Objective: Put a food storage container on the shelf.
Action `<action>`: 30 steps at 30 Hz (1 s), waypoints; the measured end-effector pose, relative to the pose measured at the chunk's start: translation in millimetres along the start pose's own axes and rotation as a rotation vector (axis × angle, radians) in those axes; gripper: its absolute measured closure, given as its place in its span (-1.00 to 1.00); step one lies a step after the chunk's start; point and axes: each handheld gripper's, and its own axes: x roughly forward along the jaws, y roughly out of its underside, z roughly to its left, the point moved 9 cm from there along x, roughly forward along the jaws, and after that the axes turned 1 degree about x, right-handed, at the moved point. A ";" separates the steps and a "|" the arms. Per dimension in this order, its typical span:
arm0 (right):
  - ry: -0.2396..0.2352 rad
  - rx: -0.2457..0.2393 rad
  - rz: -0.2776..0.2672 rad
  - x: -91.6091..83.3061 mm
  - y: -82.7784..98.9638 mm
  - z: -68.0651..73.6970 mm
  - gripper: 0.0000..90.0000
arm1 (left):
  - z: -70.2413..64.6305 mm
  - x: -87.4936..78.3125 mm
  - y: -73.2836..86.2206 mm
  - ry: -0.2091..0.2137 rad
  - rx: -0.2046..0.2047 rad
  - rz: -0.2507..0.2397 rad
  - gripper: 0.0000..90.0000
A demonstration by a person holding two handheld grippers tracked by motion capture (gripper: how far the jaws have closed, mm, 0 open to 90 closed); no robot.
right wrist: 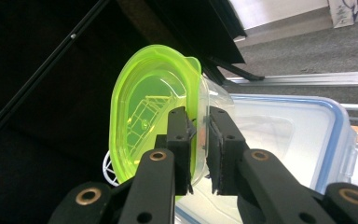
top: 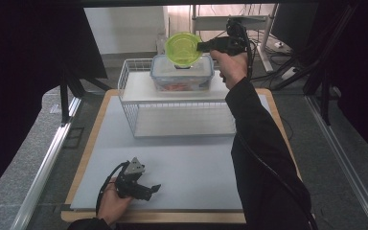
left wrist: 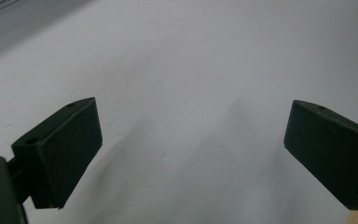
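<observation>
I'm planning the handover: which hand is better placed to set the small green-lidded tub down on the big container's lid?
Right. The right gripper already pinches the green-lidded tub above the container on the wire rack; the left gripper lies open on the near table.

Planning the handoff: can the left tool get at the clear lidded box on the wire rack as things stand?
Probably yes: the left tool rests open on the grey mat, nothing between it and the clear blue-trimmed lidded box atop the white wire rack.

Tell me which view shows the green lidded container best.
The right gripper view: the green lidded container fills the middle, with the right gripper shut on its rim. The high view shows it small and far off above the clear storage box. The left gripper view shows bare table.
</observation>
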 end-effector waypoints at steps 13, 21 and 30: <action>0.014 -0.005 -0.016 3.3 -0.7 -1.9 0.62 | -1.3 2.4 1.6 0.008 0.003 0.015 -0.91; 0.009 -0.005 -0.007 6.2 1.4 0.3 0.53 | -1.9 3.8 2.7 0.010 0.006 0.026 -0.91; 0.012 -0.015 0.000 12.4 6.2 4.6 0.40 | -2.7 4.7 3.5 0.013 0.008 0.033 -0.91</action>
